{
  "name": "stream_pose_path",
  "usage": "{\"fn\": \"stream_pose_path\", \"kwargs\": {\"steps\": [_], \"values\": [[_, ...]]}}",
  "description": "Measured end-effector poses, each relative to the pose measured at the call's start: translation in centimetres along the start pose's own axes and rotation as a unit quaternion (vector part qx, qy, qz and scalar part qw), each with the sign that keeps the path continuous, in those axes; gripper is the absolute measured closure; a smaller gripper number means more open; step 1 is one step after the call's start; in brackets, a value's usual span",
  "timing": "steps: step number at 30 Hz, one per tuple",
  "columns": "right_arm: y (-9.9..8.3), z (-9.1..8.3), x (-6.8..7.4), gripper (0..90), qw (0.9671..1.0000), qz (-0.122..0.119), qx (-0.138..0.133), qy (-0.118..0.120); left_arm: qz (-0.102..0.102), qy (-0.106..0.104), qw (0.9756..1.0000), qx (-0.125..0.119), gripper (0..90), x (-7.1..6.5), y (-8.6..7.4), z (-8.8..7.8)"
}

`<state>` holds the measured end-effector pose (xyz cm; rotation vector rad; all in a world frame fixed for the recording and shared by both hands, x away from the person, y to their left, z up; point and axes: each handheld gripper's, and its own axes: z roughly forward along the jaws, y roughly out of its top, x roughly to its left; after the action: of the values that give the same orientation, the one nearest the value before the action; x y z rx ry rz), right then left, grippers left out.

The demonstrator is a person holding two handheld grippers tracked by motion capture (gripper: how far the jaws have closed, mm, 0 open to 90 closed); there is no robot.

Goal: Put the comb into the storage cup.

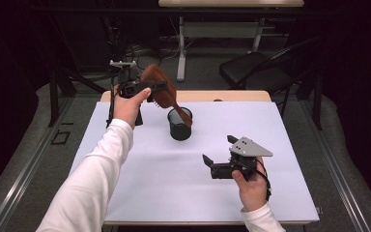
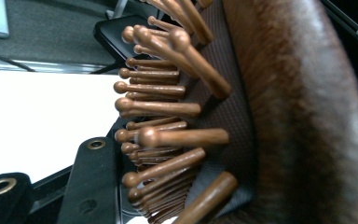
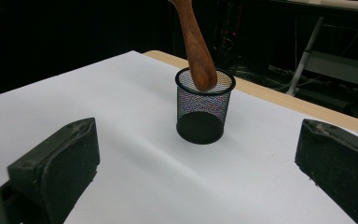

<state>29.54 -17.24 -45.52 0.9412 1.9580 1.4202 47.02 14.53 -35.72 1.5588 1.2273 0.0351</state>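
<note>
My left gripper point(image 1: 155, 87) is raised over the table's far left and is shut on the head of a brown wooden hairbrush point(image 1: 170, 99). Seen close in the left gripper view, the bristles point(image 2: 168, 135) point toward one black finger point(image 2: 86, 186), and the brush's rounded back point(image 2: 303, 116) is on the right. The brush slants down to the right. Its handle point(image 3: 196, 42) has its tip just inside the mouth of a black mesh cup point(image 1: 180, 126) point(image 3: 205, 107). My right gripper point(image 1: 218, 149) rests low at the near right, open, its fingers point(image 3: 60, 163) apart and aimed at the cup.
A white sheet point(image 1: 149, 183) covers the table, and a wooden edge point(image 1: 232, 95) shows at the back. Beyond it stand a black chair point(image 1: 256, 70) and a desk's white leg point(image 1: 181, 48). Dark floor drops off on both sides.
</note>
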Motion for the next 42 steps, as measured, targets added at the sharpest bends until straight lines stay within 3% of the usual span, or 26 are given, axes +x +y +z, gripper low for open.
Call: {"fn": "stream_pose_path", "kwargs": {"steps": [23, 42], "values": [[-0.1, -0.1, -0.1, 0.0, 1.0000, 0.002, 0.001, -0.002, -0.027, 0.025, 0.9991, -0.018, 48.9, 1.4, 0.8, 0.3], [-0.1, -0.2, -0.2, 0.0, 1.0000, 0.002, 0.001, -0.004, -0.030, 0.050, 0.9980, -0.023, 48.9, 2.1, 0.7, 1.2]]}}
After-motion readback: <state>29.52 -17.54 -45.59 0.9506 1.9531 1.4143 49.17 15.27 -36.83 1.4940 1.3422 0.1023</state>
